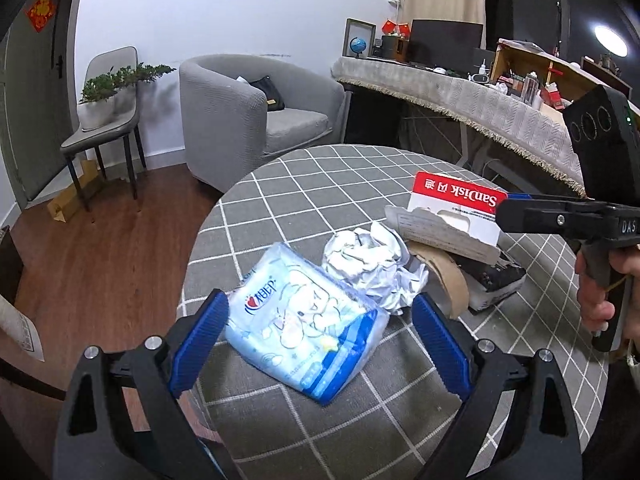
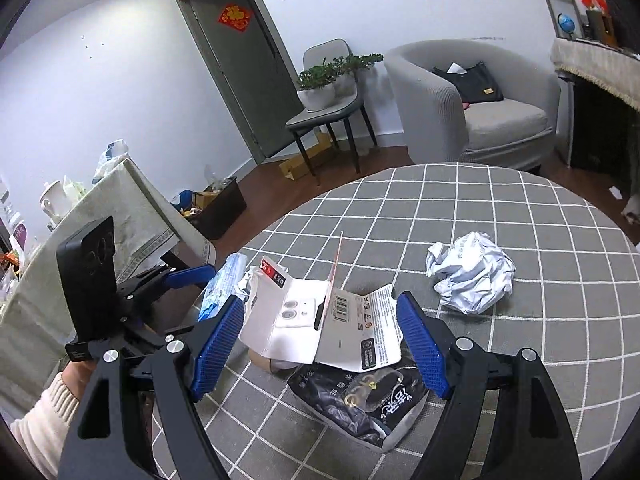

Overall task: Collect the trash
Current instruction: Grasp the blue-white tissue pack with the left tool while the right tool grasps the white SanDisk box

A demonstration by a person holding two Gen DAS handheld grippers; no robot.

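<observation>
On the round table with a grey checked cloth (image 1: 320,184) lies a pile of trash. My left gripper (image 1: 316,320) is open around a light blue tissue pack (image 1: 304,328), with a gap on each side. A crumpled white paper (image 1: 372,268) lies just behind the pack. My right gripper (image 2: 320,302) is open, and an unfolded white and red card package (image 2: 320,320) sits between its blue pads, close to both. The card rests on a black printed packet (image 2: 360,404) and a brown roll (image 1: 444,276). A second crumpled paper (image 2: 472,272) lies alone to the right.
Past the table stand a grey armchair (image 1: 256,120) and a chair holding potted plants (image 1: 108,96). A long cloth-covered table with clutter (image 1: 500,108) runs on the right. A dark bin with rubbish (image 2: 220,208) sits on the wooden floor beside another covered table (image 2: 132,216).
</observation>
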